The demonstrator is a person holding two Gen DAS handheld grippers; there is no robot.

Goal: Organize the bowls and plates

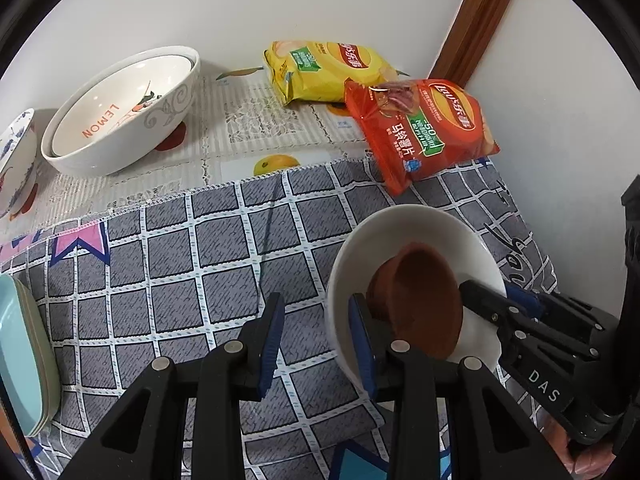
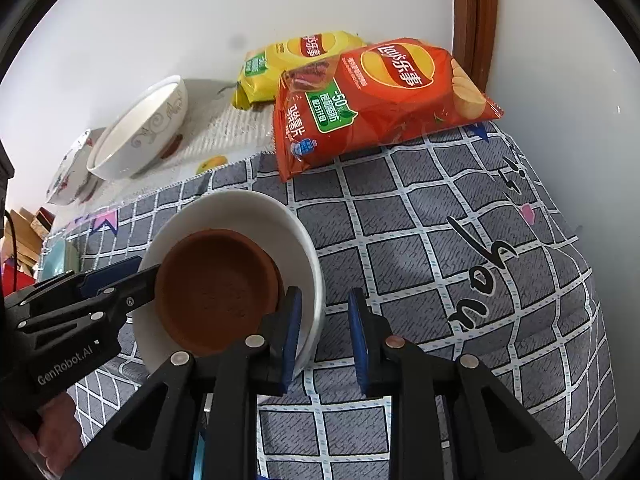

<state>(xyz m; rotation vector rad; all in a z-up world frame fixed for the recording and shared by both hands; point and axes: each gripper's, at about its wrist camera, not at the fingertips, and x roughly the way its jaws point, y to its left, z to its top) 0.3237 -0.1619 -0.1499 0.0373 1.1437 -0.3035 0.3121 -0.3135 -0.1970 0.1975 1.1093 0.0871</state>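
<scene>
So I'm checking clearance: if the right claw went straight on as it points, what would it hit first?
Probably the white bowl's rim, which sits between its fingers; otherwise the checked cloth just beyond. Depth is unclear.

Table (image 1: 224, 128) w/ grid cloth (image 1: 200, 264), fruit cloth (image 1: 256, 120)

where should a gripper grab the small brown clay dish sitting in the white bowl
By its raised upper rim. The small brown clay dish lies tilted inside the white bowl, so come from above with one finger inside and one outside that rim.
</scene>
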